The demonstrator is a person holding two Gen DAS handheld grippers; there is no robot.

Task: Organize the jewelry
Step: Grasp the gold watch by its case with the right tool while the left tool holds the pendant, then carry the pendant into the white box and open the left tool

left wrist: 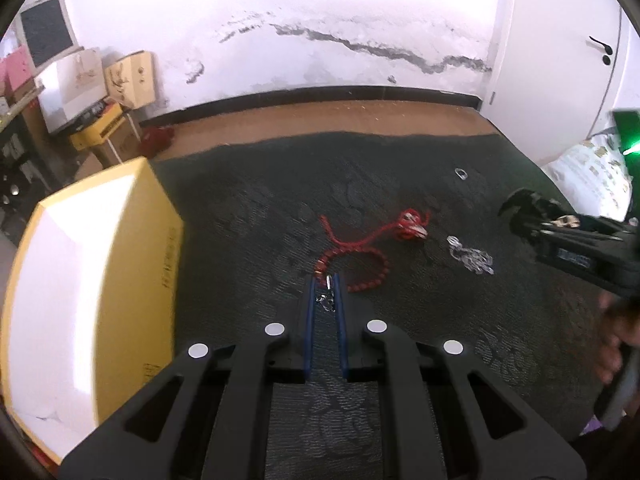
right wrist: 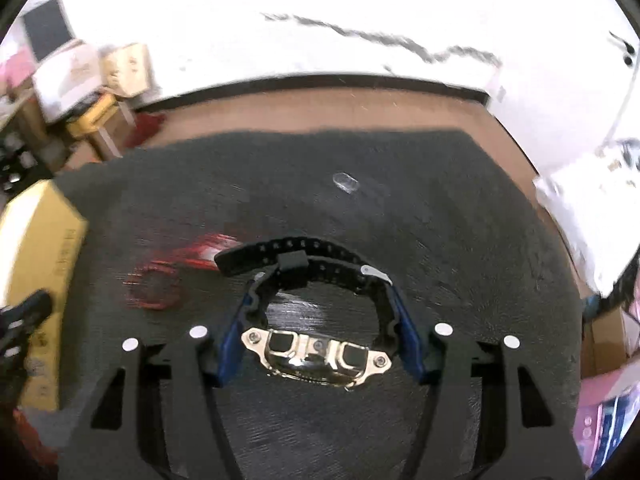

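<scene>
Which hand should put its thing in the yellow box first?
Probably the left. The left gripper, pinching a small silver piece, sits right beside the yellow box. The right gripper holds the black watch farther away, with the box off at its left edge.

Dark lettering printed along the side of the yellow box (left wrist: pixel 170 256) at the left, too blurred to be read, no other legible text, label or number seen
</scene>
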